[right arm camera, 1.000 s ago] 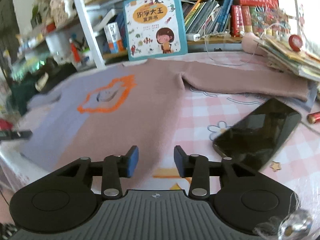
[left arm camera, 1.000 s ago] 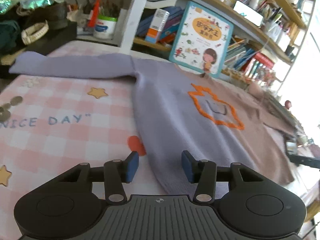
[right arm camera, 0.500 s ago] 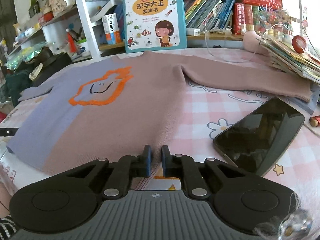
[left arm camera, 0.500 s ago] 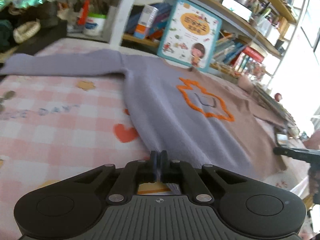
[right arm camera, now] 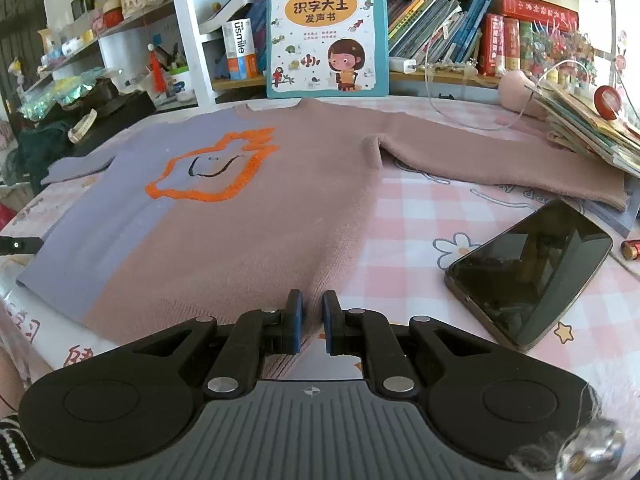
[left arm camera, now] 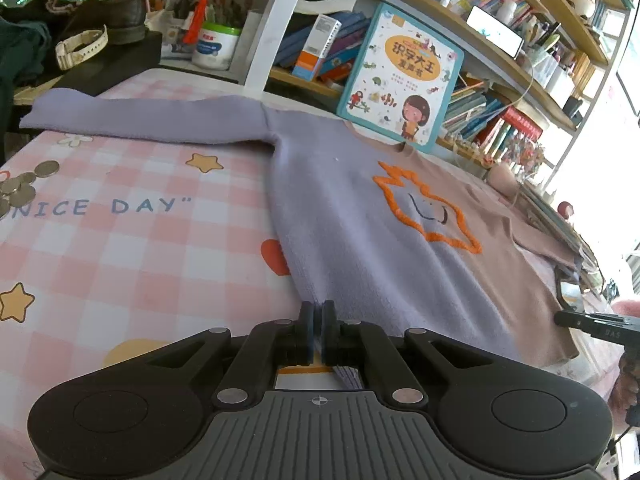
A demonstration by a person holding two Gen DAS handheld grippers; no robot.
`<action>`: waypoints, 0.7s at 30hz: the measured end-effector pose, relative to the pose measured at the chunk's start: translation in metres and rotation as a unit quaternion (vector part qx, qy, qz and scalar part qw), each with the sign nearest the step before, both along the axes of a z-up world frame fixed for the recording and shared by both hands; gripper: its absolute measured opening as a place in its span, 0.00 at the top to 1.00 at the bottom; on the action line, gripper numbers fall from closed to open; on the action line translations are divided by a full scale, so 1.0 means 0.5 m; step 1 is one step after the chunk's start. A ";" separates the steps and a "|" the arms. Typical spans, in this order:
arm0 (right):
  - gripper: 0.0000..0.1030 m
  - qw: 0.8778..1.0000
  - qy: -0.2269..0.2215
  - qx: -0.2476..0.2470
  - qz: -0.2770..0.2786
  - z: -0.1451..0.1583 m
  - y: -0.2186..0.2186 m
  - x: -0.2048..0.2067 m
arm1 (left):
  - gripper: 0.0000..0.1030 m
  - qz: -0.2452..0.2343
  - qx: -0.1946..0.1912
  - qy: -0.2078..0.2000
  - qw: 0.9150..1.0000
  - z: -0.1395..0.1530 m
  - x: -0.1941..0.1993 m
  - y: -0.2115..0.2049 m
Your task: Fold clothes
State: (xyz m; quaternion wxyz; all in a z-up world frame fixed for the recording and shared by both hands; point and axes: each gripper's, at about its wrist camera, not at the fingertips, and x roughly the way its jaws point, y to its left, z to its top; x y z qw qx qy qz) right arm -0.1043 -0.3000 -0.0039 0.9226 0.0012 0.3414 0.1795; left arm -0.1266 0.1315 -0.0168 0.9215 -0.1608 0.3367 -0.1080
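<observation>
**Both grippers now pinch the sweater's hem**

Bookshelves crowd the background behind a pink checked tablecloth [left arm camera: 120, 240], where the sweater [left arm camera: 360, 240] lies flat across the middle of the frame, sleeves spread to either side. A second ago both sets of jaws stood apart over the near hem; now they have closed. The left gripper [left arm camera: 318, 320] clamps the lilac corner at bottom centre, and the right gripper [right arm camera: 312, 320] pinches the brownish edge, its pads held slightly apart by the knit. With both corners gripped, lifting the hem toward the collar looks like the next fold. A phone [right arm camera: 528, 272] lies at lower right.
</observation>
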 end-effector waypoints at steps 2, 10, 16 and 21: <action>0.88 1.000 -0.007 -0.003 -0.002 0.004 0.003 0.000 | 0.92 0.008 0.020 -0.011 1.000 0.004 -0.005 -0.007; 0.55 0.996 -0.089 0.012 -0.003 0.039 0.037 -0.009 | 0.52 0.049 0.053 -0.086 0.994 0.032 -0.024 -0.046; 0.52 0.994 -0.110 -0.009 0.020 0.031 0.093 -0.003 | 0.40 0.068 0.035 -0.113 0.991 0.044 -0.026 -0.048; 0.42 0.993 -0.114 -0.015 0.040 0.023 0.125 -0.001 | 0.30 0.071 0.046 -0.116 0.990 0.047 -0.029 -0.045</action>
